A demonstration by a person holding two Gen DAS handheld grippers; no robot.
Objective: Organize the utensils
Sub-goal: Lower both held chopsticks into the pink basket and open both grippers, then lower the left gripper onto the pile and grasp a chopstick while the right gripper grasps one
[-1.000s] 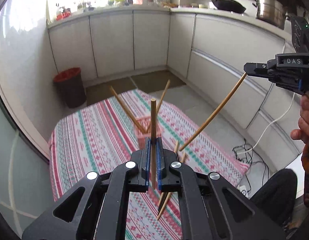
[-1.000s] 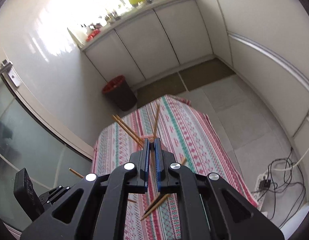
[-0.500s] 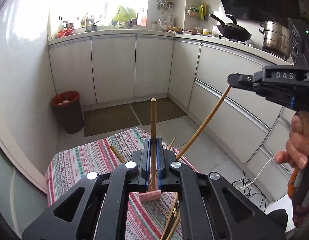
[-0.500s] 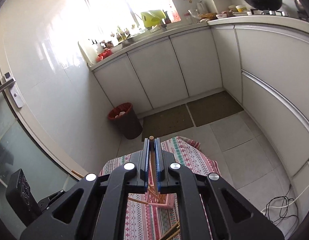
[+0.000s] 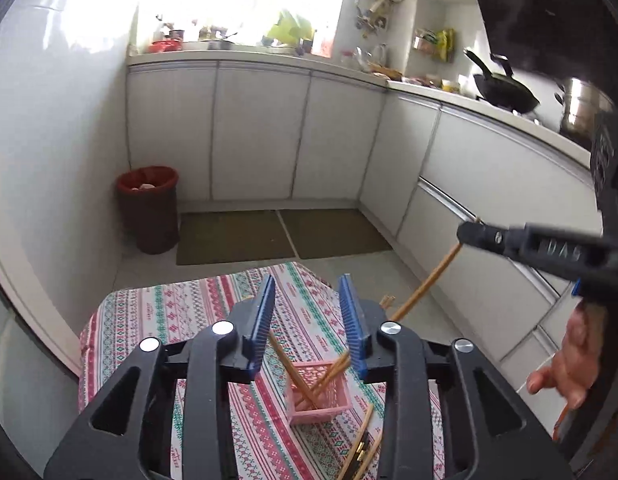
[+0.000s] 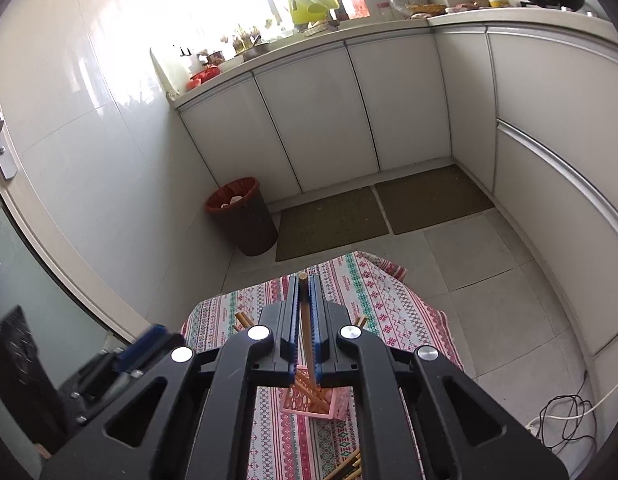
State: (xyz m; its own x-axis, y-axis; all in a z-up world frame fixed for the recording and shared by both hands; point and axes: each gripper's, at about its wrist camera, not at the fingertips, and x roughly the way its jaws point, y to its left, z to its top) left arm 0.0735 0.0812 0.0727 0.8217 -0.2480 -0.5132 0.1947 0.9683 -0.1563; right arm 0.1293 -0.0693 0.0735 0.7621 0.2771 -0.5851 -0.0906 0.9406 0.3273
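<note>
While the left gripper [image 5: 309, 320] hangs spread and empty above the pink basket [image 5: 319, 396], the right gripper [image 6: 305, 328] pinches one chopstick [image 6: 303, 312] over it. Dropping chopsticks in looks the step; next, lower that one between those already leaning inside.

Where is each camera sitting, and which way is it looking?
Left wrist view: it sits on the left gripper, looking forward and down at the pink basket on the striped tablecloth; its open fingers show, plus the right gripper holding a chopstick and the person's right hand.
Right wrist view: it sits on the right gripper, looking the same way; its fingers pinch the chopstick.
Both views share the basket, tablecloth, red bin and white cabinets.
</note>
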